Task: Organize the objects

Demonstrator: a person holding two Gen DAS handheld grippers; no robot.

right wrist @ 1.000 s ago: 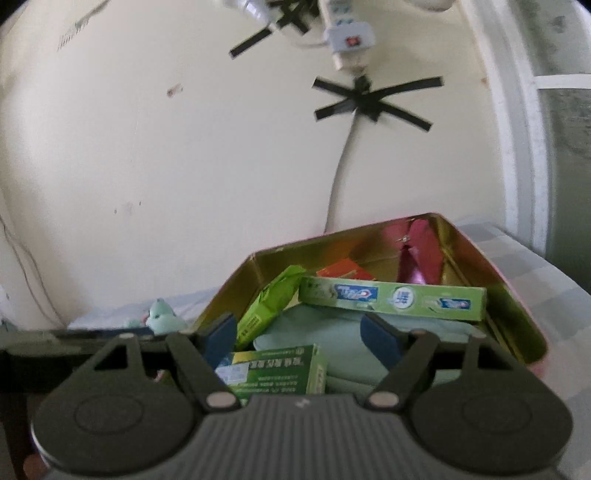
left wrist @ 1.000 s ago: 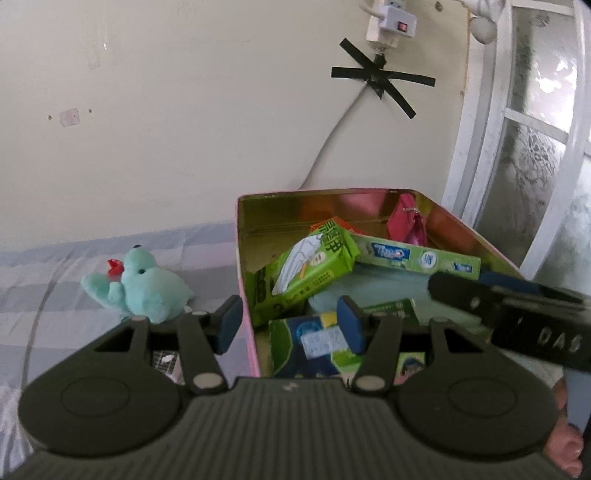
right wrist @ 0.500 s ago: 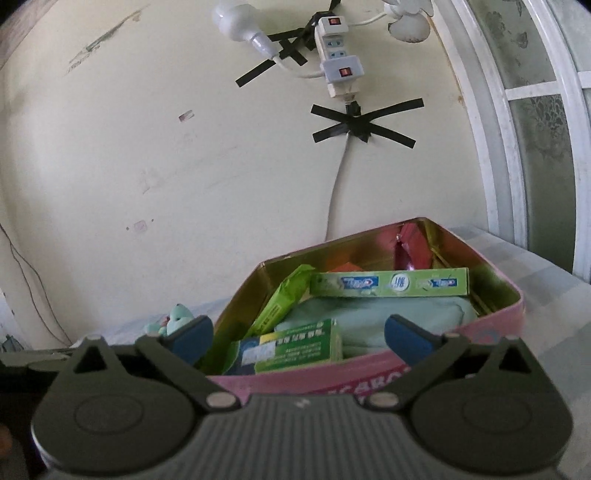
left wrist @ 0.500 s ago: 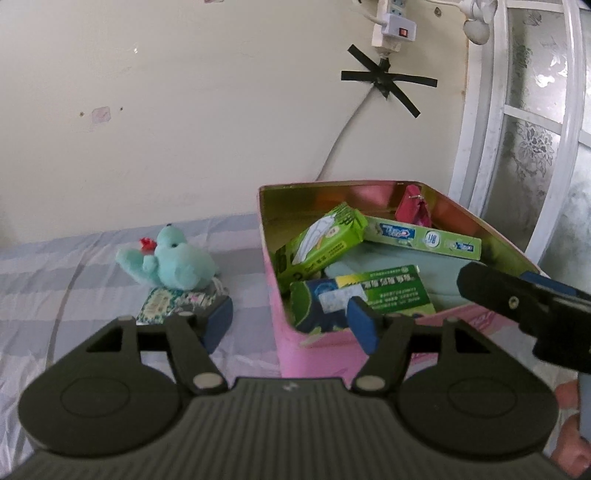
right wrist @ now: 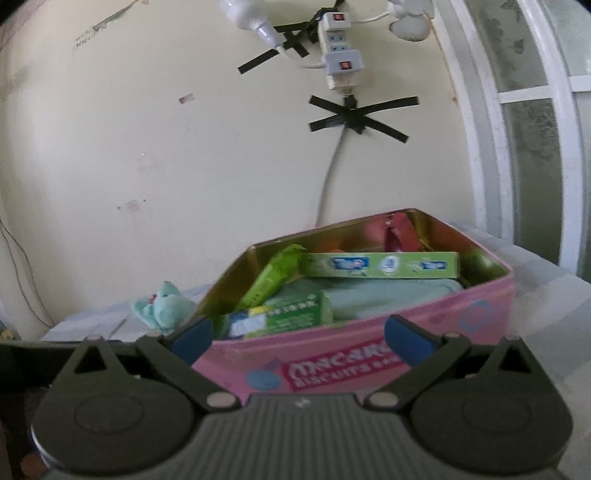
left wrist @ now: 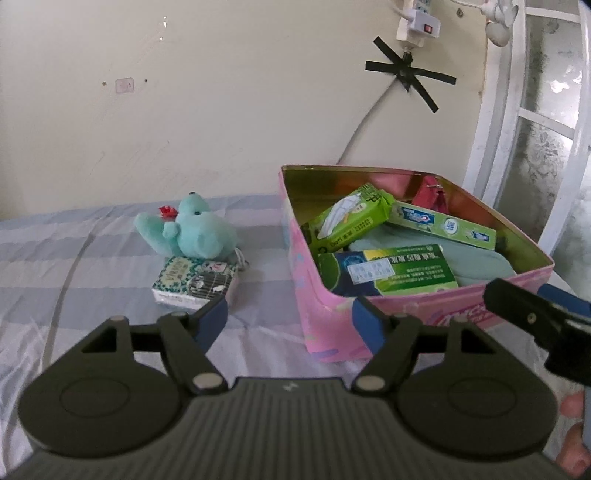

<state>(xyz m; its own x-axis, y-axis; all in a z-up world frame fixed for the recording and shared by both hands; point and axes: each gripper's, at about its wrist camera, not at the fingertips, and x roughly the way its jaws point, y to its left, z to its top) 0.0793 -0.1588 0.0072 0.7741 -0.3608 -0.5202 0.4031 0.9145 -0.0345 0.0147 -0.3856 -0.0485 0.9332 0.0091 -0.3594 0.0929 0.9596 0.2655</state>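
Note:
A pink tin box [left wrist: 332, 325] stands on the striped bed sheet, also in the right wrist view [right wrist: 461, 314]. It holds a green tissue pack [left wrist: 347, 221], a toothpaste carton [left wrist: 443, 225], a green medicine box [left wrist: 388, 273], a mint cloth [left wrist: 476, 258] and a red pouch [left wrist: 428, 188]. Left of the box a teal plush toy [left wrist: 195, 230] rests on a patterned tissue pack [left wrist: 195, 282]. My left gripper [left wrist: 288, 321] is open and empty, short of the box's near left corner. My right gripper [right wrist: 299, 338] is open and empty before the box's front wall.
A cream wall stands behind, with a power strip [right wrist: 341, 62], a taped cable [right wrist: 354, 114] and a bulb [right wrist: 251, 18]. A white window frame [left wrist: 517, 129] is at the right. The right gripper's body [left wrist: 543, 317] shows at the left wrist view's right edge.
Both grippers have pulled back and up from over the box; their fingers have opened wider. The medicine box now lies in the tin. The patterned tissue pack has come into view.

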